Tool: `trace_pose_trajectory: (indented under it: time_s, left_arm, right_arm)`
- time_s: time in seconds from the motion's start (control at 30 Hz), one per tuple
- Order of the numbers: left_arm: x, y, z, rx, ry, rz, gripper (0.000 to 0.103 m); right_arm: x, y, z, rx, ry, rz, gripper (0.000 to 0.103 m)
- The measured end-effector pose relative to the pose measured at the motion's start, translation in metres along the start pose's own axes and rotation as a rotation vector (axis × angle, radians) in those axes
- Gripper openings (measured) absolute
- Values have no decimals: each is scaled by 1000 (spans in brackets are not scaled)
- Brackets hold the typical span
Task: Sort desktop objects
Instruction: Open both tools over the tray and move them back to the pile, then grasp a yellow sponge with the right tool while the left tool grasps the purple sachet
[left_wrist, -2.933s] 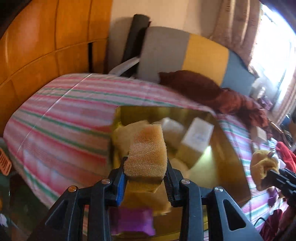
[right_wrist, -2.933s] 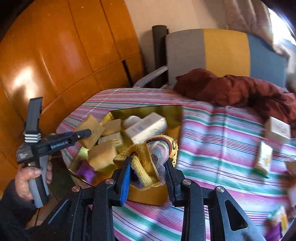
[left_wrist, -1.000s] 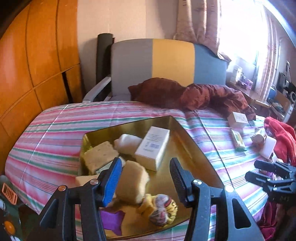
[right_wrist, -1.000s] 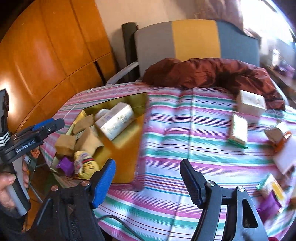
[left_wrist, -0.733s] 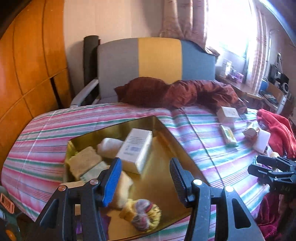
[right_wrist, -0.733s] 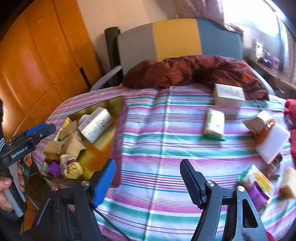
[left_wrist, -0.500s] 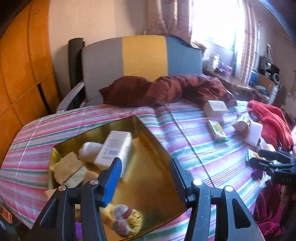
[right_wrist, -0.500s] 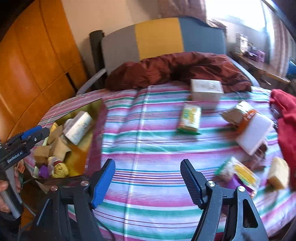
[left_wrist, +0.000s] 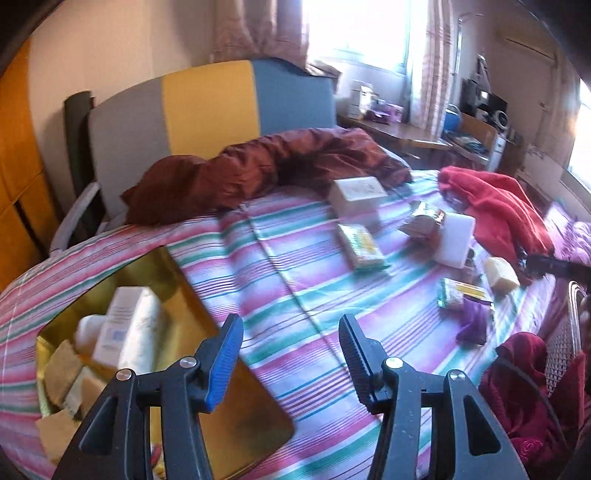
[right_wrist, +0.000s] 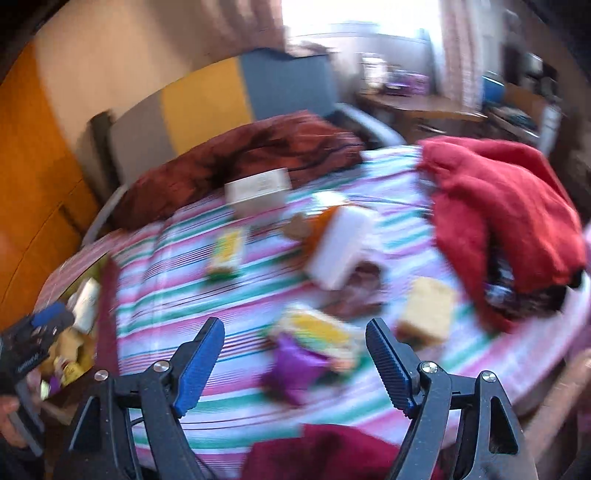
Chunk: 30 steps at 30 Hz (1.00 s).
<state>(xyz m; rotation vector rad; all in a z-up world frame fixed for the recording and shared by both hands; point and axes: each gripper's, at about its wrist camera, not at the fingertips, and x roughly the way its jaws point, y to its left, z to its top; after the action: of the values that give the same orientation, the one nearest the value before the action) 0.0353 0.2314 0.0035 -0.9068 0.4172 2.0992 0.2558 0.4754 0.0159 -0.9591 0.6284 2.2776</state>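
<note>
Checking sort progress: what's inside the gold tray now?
In the gold tray: a white box leaning on a pale roll, and tan sponges at its left end. The left tool hides the near corner.

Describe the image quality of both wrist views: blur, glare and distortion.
Left wrist view: mostly sharp, but the window is blown out white, the gold tray is softly smeared, and fisheye bends the striped cloth. Right wrist view: heavy motion blur smears the purple item and white block; only the right gripper stays crisp, its window also overexposed.
</note>
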Motion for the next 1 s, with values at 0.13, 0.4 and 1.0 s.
trace_pose_trajectory:
  time_s: [0.13,0.4,1.0]
  left_arm:
    - [13,-19,2,37,28,-43,55]
    - [42,-45,8,70,87,-105,55]
    - [91,-156,10,280,166,-343,55]
  right_arm:
    - [-5,-44,6,114,23,-110,79]
    - [16,-97,12,275,99,-206,79]
    - [112,-105,13,226,255,-223,56]
